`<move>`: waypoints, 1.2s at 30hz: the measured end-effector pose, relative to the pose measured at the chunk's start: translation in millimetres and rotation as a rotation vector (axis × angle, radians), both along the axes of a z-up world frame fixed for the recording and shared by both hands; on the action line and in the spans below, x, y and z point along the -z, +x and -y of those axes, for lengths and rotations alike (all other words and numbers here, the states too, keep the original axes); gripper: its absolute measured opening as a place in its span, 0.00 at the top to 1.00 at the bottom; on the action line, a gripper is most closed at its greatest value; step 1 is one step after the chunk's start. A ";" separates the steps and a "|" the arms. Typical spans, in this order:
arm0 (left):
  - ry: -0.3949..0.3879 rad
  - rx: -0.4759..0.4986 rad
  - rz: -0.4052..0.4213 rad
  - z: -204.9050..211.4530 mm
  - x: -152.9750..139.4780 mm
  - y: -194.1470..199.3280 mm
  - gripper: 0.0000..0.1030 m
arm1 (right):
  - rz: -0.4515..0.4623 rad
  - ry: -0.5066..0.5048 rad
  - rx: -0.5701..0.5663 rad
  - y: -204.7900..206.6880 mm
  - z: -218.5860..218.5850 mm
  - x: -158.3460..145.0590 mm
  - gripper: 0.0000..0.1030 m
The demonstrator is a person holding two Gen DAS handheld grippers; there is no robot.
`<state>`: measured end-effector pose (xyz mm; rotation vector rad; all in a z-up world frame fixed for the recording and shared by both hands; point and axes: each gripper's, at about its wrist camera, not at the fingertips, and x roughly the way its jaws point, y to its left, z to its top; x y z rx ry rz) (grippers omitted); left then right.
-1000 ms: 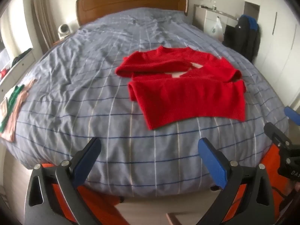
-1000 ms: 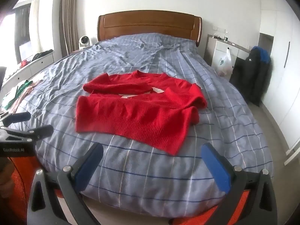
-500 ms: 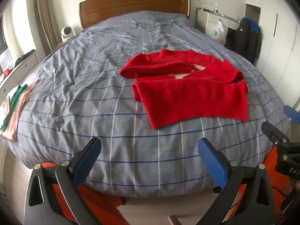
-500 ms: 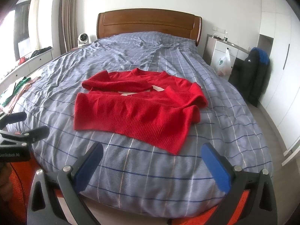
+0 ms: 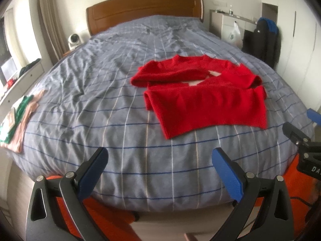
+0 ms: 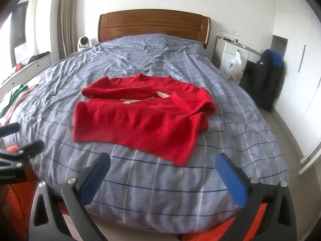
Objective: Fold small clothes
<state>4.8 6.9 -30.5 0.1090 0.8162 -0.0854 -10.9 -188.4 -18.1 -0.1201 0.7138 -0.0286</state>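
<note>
A red knit sweater [image 5: 202,98] lies flat on the bed, both sleeves folded across its chest and a white patch showing between them. It also shows in the right wrist view [image 6: 140,118]. My left gripper [image 5: 159,160] is open and empty, held over the bed's near edge, short of the sweater's hem. My right gripper [image 6: 162,166] is open and empty, also at the near edge, just short of the hem. Each gripper shows at the side of the other's view.
The bed has a grey-blue checked cover [image 6: 180,60] and a wooden headboard [image 6: 152,24]. Green and pink clothes [image 5: 18,116] lie at the bed's left edge. A dresser with a plastic bag [image 6: 233,65] and a dark jacket [image 6: 264,76] stand at the right.
Both grippers have risen and tilted slightly, so the sweater sits lower in each view. Both grippers remain open. The sweater has not moved.
</note>
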 end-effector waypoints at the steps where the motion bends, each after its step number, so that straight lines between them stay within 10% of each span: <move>1: 0.002 0.000 -0.004 0.6 0.7 0.6 0.00 | -0.003 -0.002 0.006 -0.3 1.0 0.5 0.00; 22: 0.050 -0.043 -0.001 -0.4 6.6 0.6 0.00 | -0.037 0.128 0.007 1.8 13.7 3.5 0.00; 36: 0.057 -0.045 -0.018 -1.9 11.4 1.5 0.00 | -0.064 0.005 0.098 5.8 18.2 12.1 0.00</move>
